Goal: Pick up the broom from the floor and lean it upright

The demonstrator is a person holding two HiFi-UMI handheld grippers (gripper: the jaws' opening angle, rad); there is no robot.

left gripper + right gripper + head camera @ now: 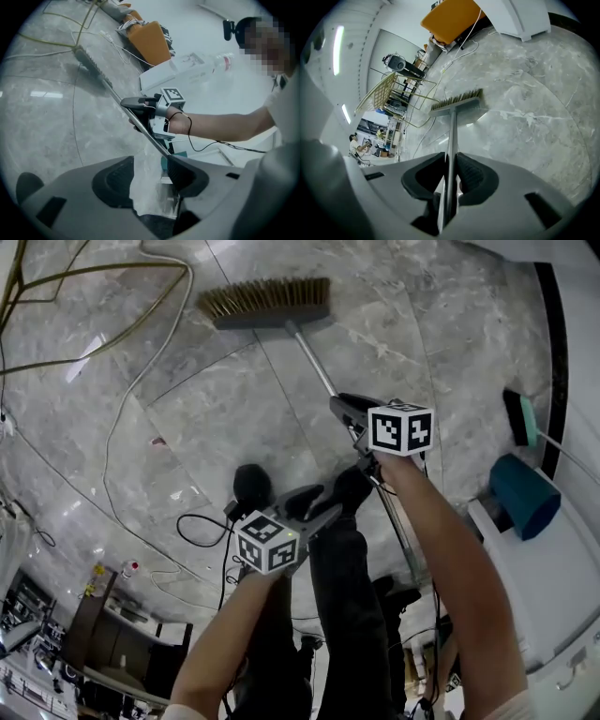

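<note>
The broom lies aslant, its bristle head (264,302) low at the far end and its metal handle (314,360) running back toward me. My right gripper (343,409) is shut on the handle partway along; in the right gripper view the handle (451,140) is pinched between both pads and the head (457,103) shows beyond. My left gripper (322,501) sits nearer me, lower on the handle. In the left gripper view its jaws (149,169) stand apart, the handle (140,127) passes by the right-hand pad, and the right gripper (133,104) grips further up.
Thin cables (122,409) and a yellow wire frame (84,273) lie on the marble floor at left. A teal dustpan (523,493) and a green-edged brush (521,418) sit at right by a white platform (562,587). The person's dark trouser legs (349,615) stand below the grippers.
</note>
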